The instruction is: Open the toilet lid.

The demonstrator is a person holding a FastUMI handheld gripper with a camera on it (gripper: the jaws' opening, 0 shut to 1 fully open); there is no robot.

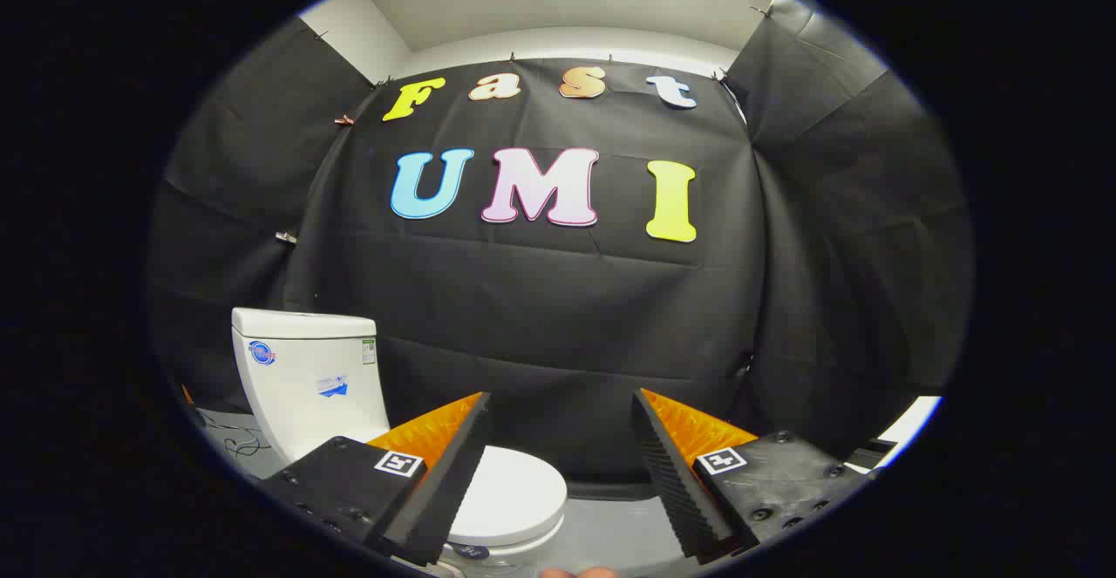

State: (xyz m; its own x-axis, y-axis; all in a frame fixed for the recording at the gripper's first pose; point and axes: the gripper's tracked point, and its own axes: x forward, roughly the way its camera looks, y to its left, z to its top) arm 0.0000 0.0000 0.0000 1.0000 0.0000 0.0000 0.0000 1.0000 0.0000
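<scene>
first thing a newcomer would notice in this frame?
The white toilet, standing against the black cloth wall, with its lid down flat just beyond one finger. Then the gripper itself, open wide and holding nothing, its two fingers framing the lid's front edge and the grey floor.

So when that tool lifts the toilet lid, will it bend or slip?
The toilet lid looks like rigid, glossy plastic, so it probably won't flex but may be slippery. Closed flat by the tank, it likely swings on a hinge. The tool is open, not touching it.
</scene>
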